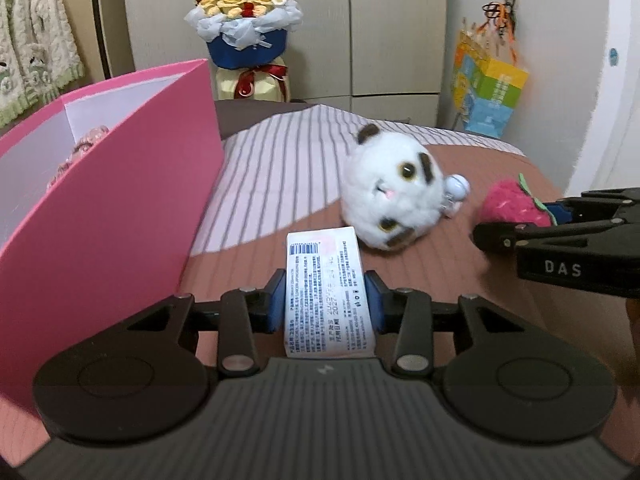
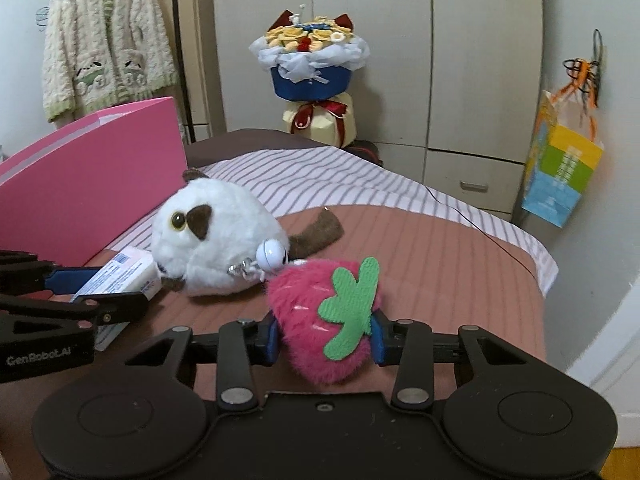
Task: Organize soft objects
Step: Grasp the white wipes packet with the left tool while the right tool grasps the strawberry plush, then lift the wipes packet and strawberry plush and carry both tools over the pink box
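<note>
Tissue pack on brown bedspread, left gripper clamped on its long sides. Looks light, squishy, film wrap probably slick, so mid-body pinch seems right. Strawberry plush just beside cat plush; right gripper pads pressed into fuzz, so gripping it. Should be feather-light; fur compresses, could slip. Pink box near left, inside mostly hidden, something pinkish in there, can't tell what.
</note>
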Demonstrator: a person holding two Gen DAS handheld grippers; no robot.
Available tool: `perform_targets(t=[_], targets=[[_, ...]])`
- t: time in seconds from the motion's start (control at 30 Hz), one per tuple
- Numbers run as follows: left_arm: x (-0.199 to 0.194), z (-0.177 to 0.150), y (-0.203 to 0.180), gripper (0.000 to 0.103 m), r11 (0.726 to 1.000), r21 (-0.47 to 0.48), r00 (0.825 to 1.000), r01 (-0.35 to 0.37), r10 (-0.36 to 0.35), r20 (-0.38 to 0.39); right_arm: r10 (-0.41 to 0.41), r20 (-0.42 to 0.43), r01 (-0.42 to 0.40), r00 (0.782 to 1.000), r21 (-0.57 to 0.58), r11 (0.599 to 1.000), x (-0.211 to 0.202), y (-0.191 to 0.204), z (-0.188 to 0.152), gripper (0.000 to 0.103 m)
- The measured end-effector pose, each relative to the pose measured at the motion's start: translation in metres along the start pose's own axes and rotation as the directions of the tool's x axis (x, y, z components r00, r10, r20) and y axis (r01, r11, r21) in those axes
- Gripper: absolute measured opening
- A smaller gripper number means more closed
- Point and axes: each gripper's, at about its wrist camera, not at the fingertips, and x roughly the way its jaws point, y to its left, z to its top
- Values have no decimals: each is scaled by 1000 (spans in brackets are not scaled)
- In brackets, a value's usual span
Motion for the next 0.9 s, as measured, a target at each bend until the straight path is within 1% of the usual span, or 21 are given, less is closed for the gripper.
perform_targets(t=[0.2,0.4,0.5,0.67,0.8,0.9], targets=[[-16,-7,-4,39,1000,3,1000,27,-27,10,-22,-7,22,1000,-5,1000,-20,9,-10,46],[-38,-14,-4,39,996,24,996,89,-89,5,-40,-21,40,999,5,999,-41,23,-22,46],[-51,-18,-2,39,993,32,993,115,-116,11,-20,-19,20,1000,11,1000,-56,34,-32,46],[-68,-24,6,39,985,19,985,173,-173,2,-12,-38,12,999,0,1000,-73,54,-45,46],[-81,-28,17,39,979,21,979,205,-205,-20,3,-59,-4,998,-13,1000,-87,65,-49,46],[-91,-30,26,39,972,9,971,235,-235,-45,37,-66,-39,997,-33,999,-101,76,-47,46]])
